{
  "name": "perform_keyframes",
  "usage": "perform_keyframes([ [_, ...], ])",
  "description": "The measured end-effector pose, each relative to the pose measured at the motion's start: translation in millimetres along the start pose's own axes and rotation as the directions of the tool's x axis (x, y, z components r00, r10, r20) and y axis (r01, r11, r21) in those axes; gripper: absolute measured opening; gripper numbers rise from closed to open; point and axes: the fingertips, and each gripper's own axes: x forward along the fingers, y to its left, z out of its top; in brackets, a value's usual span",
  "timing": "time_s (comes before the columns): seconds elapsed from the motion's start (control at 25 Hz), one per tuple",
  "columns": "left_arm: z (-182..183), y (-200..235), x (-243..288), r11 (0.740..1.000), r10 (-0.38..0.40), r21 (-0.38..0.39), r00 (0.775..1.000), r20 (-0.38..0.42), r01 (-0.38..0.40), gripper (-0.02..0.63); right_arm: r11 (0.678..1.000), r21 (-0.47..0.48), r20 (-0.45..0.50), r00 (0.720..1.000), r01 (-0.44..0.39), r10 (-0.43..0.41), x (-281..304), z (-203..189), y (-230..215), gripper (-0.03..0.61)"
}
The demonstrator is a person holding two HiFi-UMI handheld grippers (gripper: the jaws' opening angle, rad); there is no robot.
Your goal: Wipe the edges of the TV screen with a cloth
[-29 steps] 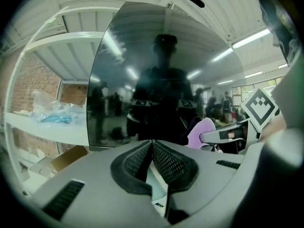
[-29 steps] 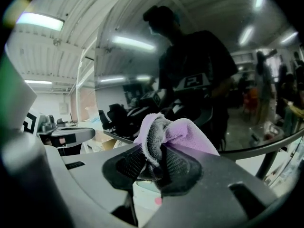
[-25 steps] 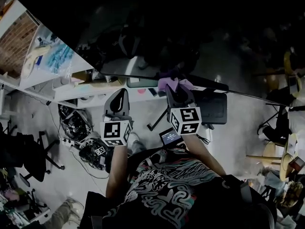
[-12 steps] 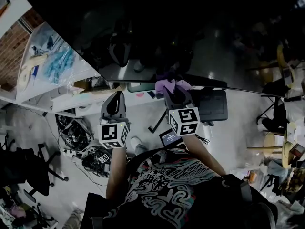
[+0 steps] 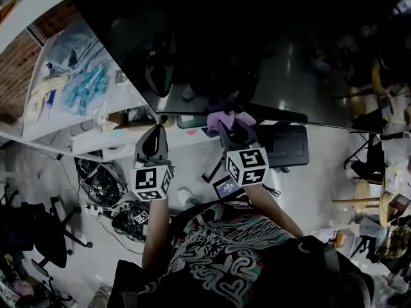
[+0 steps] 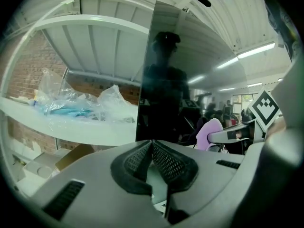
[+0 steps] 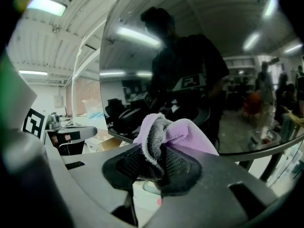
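Observation:
The dark TV screen (image 5: pixel 257 50) fills the top of the head view, its lower edge (image 5: pixel 212 113) running just above both grippers. My right gripper (image 5: pixel 226 122) is shut on a lilac cloth (image 5: pixel 225 117) held right at that lower edge. In the right gripper view the cloth (image 7: pixel 175 132) bunches out of the closed jaws in front of the screen (image 7: pixel 199 70). My left gripper (image 5: pixel 156 133) is shut with nothing in it, below the screen's lower left corner. The left gripper view shows the screen's left edge (image 6: pixel 145 75) straight ahead.
A white shelf (image 5: pixel 70 82) with plastic bags (image 6: pixel 80 103) runs left of the screen. Below it sit a white ledge (image 5: pixel 128 133), cables and a power strip (image 5: pixel 106 191) on the floor, and a black stand (image 5: pixel 282 143).
The view has tilted so the screen and shelf sit lower in frame. Both grippers stay near the lower edge, the right one with the cloth a little to the left.

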Motion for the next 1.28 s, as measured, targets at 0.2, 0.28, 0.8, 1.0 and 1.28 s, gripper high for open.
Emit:
perform_keyframes([
  [0.2, 1.0, 14.0, -5.5, 1.0, -0.004, 0.005, 1.0, -0.002, 0.004, 0.018, 1.0, 0.005, 0.001, 1.0, 0.0, 0.0, 7.4, 1.3, 14.9, 0.121],
  [0.28, 2.1, 18.7, -6.6, 1.0, -0.01, 0.007, 1.0, 0.0, 0.01, 0.018, 1.0, 0.006, 0.004, 1.0, 0.0, 0.0, 10.8, 2.3, 21.3, 0.121],
  [0.8, -0.7, 61.2, -20.3, 1.0, -0.023, 0.015, 1.0, 0.001, 0.023, 0.018, 1.0, -0.01, 0.022, 1.0, 0.003, -0.003, 34.7, 5.6, 64.5, 0.121],
  [1.0, -2.4, 85.1, -31.6, 1.0, -0.008, 0.01, 1.0, -0.002, 0.008, 0.018, 1.0, -0.025, 0.024, 1.0, 0.0, 0.001, 44.6, 8.1, 83.5, 0.121],
  [1.28, -2.1, 97.6, -40.2, 1.0, -0.003, 0.011, 1.0, 0.003, 0.003, 0.018, 0.999, -0.036, 0.031, 0.999, -0.018, 0.019, 56.3, 10.6, 102.5, 0.121],
])
